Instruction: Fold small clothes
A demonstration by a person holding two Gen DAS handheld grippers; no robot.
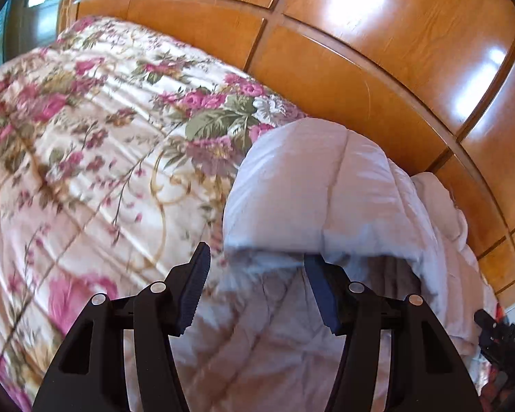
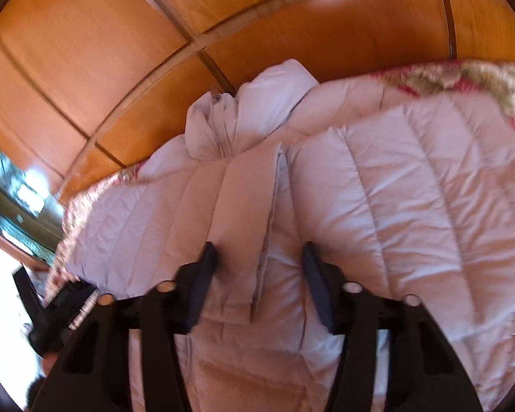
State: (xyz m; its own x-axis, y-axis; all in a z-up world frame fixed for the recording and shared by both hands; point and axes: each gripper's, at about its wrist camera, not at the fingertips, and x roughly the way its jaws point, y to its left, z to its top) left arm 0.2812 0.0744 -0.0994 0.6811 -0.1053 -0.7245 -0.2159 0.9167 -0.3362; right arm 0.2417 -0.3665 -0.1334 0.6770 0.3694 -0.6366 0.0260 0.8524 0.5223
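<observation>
Two sets of tongs, left gripper and right gripper, spread wide, released, angled down over quilted jacket on floral bedspread.

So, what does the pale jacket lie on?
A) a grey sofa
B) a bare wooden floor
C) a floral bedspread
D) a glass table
C: the jacket rests on the bedspread printed with pink roses, which shows around its edges in both views.

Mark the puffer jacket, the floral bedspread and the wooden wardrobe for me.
puffer jacket (image 2: 412, 189): right wrist view, quilted panel right of the zipper.
floral bedspread (image 1: 86, 137): left wrist view, flowered top surface.
wooden wardrobe (image 1: 326, 68): left wrist view, door panel behind the bed.
</observation>
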